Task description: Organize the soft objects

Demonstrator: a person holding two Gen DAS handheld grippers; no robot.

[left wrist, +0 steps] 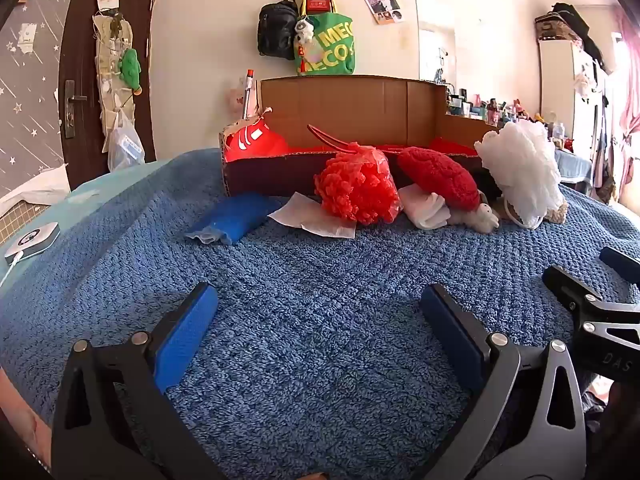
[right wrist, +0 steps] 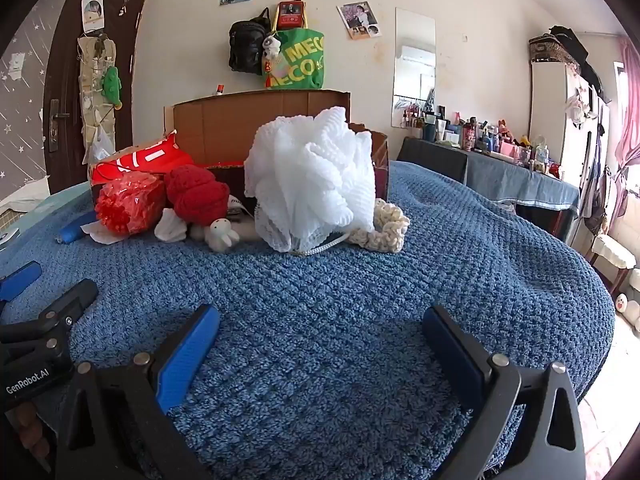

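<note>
Both tools hang over the near part of the blue knitted blanket (left wrist: 320, 280) with nothing between their fingers; the left gripper (left wrist: 318, 300) stands wide apart and empty, the right gripper (right wrist: 320, 320) likewise. The soft things lie in a row toward the blanket's far edge, pressed against the front wall of the open cardboard box (left wrist: 352, 104); counted, there is one white mesh pouf (right wrist: 312, 176) at the right end of the row, one red mesh pouf (left wrist: 358, 188), one red knitted piece (left wrist: 438, 178), one cream crocheted piece (right wrist: 390, 226) just beside the white pouf, one small white plush rabbit (right wrist: 222, 232), one blue roll (left wrist: 234, 218) at the left end, and at least two white cloths or papers. All look feather-light and squashy, unlikely to slip or break; the poufs probably compress a great deal, so biting deep into the bulk, or at the cord loop, seems safest.
</note>
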